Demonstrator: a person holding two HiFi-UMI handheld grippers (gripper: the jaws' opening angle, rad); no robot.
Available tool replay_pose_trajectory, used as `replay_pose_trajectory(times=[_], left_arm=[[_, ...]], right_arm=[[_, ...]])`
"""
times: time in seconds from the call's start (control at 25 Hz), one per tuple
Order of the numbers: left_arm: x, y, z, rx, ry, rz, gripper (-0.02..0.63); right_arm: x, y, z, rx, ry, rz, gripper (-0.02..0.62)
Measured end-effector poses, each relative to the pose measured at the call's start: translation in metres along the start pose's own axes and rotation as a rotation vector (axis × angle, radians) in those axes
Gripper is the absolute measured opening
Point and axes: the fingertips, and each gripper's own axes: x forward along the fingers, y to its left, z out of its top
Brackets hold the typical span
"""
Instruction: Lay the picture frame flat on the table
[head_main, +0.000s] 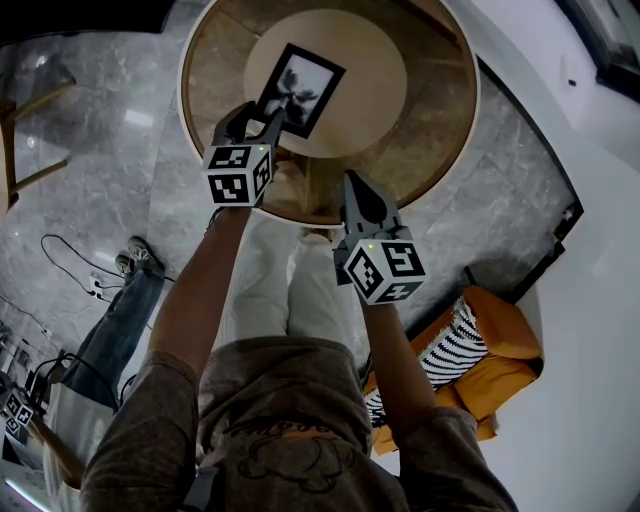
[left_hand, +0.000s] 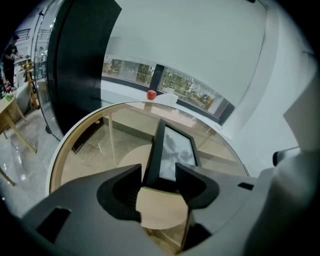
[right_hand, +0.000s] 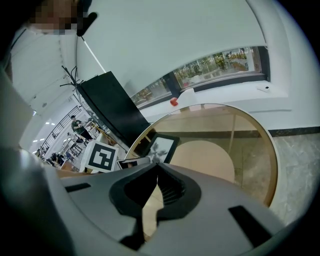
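The black picture frame (head_main: 300, 88) lies flat on the round glass surface (head_main: 440, 150). Its near end sits between the wide-apart jaws of the left claw (left_hand: 159, 172), which do not press on it. The right claw (right_hand: 157, 167) hangs nearer the person at the surface's rim, jaws together and empty.

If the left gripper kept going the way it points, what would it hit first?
The picture frame: its near end already sits between the left gripper's open jaws, so contact would likely come almost at once.
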Motion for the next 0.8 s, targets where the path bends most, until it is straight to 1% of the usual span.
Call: replay_pose_trajectory(times=[0.12,0.2,0.44,0.6,0.68,0.8], left_arm=[[0.002,0.004,-0.005,0.029,0.02,0.037,0.211],[0.002,0.007,-0.008,0.046,0.026,0.059,0.191],[0.0,0.008,-0.008,0.03,0.015,0.063,0.19],[-0.006,0.009,-0.001,0.028,0.008,0.077,0.175],[-0.01,0.005,0.003,0.031,0.005,0.075,0.154],[-0.02,0.0,0.01,0.029,-0.002,0.075,0.09]], right_arm=[[0.001,-0.002,0.0,-0.001,-0.002,-0.001,0.018],[0.0,-0.004,0.001,-0.001,-0.002,-0.003,0.018],[-0.002,-0.006,0.001,-0.003,-0.005,-0.011,0.018],[-0.005,-0.007,0.006,-0.01,-0.003,-0.015,0.018],[-0.008,-0.008,0.009,-0.009,-0.005,-0.02,0.018],[-0.013,-0.003,0.016,-0.019,-0.007,-0.018,0.018]])
